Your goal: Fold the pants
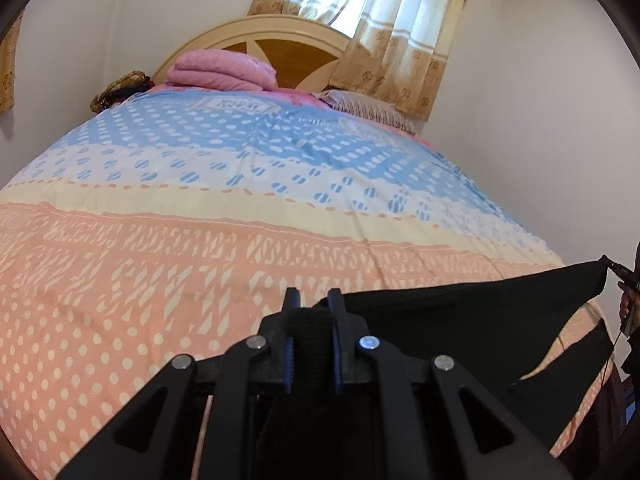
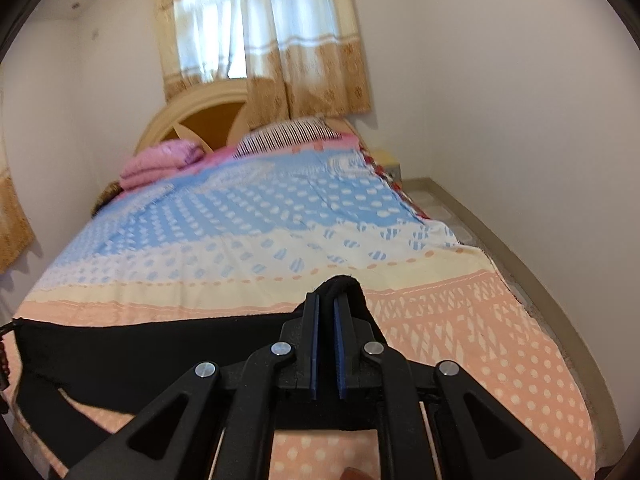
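The black pants (image 1: 460,316) hang stretched above the foot of the bed, held at two corners. My left gripper (image 1: 313,298) is shut on one corner of the waistband, with black fabric between its blue pads. The cloth runs right to my right gripper's tip (image 1: 618,270) at the frame edge. In the right wrist view the pants (image 2: 140,344) stretch left from my right gripper (image 2: 327,300), which is shut on a bunched corner of fabric poking past its fingertips. The lower part of the pants drapes below both grippers.
The bed carries a patterned bedspread (image 1: 200,240) of peach, cream and blue. A folded pink blanket (image 1: 224,70) and a striped pillow (image 2: 288,136) lie by the headboard (image 1: 280,40). A curtained window (image 2: 256,32) is behind. A wall and floor ledge (image 2: 520,248) run along the bed's right side.
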A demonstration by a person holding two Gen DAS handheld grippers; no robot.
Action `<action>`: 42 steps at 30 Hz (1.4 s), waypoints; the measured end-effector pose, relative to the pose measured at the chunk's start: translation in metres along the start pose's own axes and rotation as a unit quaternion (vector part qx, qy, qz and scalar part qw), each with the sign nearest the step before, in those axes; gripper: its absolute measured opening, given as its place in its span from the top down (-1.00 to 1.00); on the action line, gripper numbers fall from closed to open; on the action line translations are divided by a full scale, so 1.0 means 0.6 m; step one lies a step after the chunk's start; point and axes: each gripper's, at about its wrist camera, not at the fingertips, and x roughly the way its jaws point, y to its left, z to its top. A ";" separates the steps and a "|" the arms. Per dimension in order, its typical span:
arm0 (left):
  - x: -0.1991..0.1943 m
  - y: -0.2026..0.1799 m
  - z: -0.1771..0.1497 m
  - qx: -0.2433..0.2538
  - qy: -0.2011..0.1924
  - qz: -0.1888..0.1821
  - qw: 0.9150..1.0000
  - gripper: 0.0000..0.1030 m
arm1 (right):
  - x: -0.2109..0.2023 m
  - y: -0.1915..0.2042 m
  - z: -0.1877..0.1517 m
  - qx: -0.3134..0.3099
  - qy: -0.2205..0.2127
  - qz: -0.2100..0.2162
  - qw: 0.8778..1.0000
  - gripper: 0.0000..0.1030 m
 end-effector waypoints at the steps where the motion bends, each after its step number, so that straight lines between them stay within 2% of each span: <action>1: -0.007 0.000 -0.003 0.000 -0.005 -0.003 1.000 0.73 | -0.012 -0.002 -0.006 0.001 -0.005 0.004 1.000 0.88; 9: -0.068 0.006 -0.050 -0.010 -0.044 -0.042 0.998 0.73 | -0.108 -0.032 -0.078 0.028 -0.038 0.021 0.999 0.88; 15: -0.114 0.002 -0.109 -0.005 -0.069 -0.064 0.996 0.73 | -0.140 -0.064 -0.144 0.063 -0.030 0.015 0.997 0.88; 23: -0.128 -0.001 -0.190 0.014 -0.043 -0.056 0.997 0.73 | -0.156 -0.096 -0.229 0.095 0.007 -0.001 0.995 0.88; 33: -0.134 -0.002 -0.238 0.031 -0.032 -0.034 0.998 0.65 | -0.151 -0.108 -0.278 0.095 0.047 -0.032 0.994 0.87; 35: -0.138 -0.003 -0.243 0.038 -0.032 -0.026 0.998 0.56 | -0.156 -0.115 -0.283 0.103 0.048 -0.025 0.993 0.87; 36: -0.142 -0.003 -0.245 0.041 -0.034 -0.022 0.998 0.48 | -0.159 -0.118 -0.284 0.108 0.049 -0.021 0.993 0.77; 37: -0.149 -0.003 -0.249 0.043 -0.036 -0.017 0.998 0.35 | -0.162 -0.119 -0.286 0.110 0.051 -0.025 0.992 0.64; 38: -0.155 -0.003 -0.251 0.047 -0.036 -0.011 0.998 0.24 | -0.168 -0.121 -0.288 0.111 0.053 -0.036 0.992 0.29; 39: -0.161 -0.002 -0.253 0.052 -0.037 -0.002 0.998 -0.01 | -0.176 -0.122 -0.290 0.111 0.050 -0.045 0.992 0.11; 40: -0.169 -0.001 -0.257 0.060 -0.041 0.008 0.997 -0.16 | -0.181 -0.121 -0.290 0.111 0.047 -0.048 0.992 0.11; 42: -0.182 0.003 -0.264 0.070 -0.039 0.018 0.997 -0.23 | -0.198 -0.113 -0.288 0.104 0.039 -0.059 0.992 0.11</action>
